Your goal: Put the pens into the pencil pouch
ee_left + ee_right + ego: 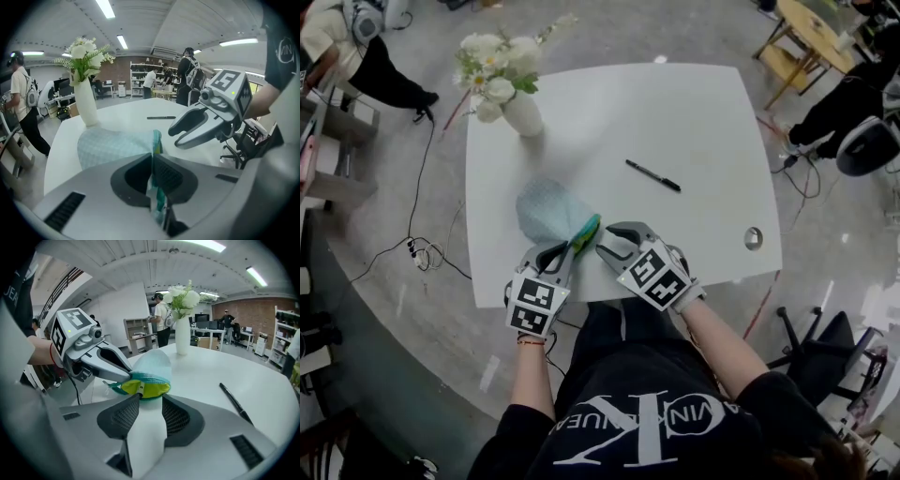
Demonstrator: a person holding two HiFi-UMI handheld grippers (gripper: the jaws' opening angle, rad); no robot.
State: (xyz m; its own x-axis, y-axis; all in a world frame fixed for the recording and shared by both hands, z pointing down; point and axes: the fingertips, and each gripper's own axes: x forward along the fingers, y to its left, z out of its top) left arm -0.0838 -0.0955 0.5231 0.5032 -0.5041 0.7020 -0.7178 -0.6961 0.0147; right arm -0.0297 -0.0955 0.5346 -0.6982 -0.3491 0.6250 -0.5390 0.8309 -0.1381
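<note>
1. White desk [703, 112] with rounded corners stands on a grey floor [384, 309]. A cable [419, 178] trails past its left side.
2. A white vase of pale flowers [517, 105] stands at the desk's far left corner.
3. The pencil pouch [546, 212] is pale teal with a green zip edge and yellow lining. It lies near the desk's front edge, with its mouth towards the person.
4. The left claw [153, 159] is pressed together on the pouch's rim, pinching the fabric.
5. The right claw [146, 400] is spread wide with nothing between its jaws, just in front of the pouch's open mouth.
6. 1 black pen [652, 175] lies on the bare desk, well apart from the pouch, to its right and farther off.
</note>
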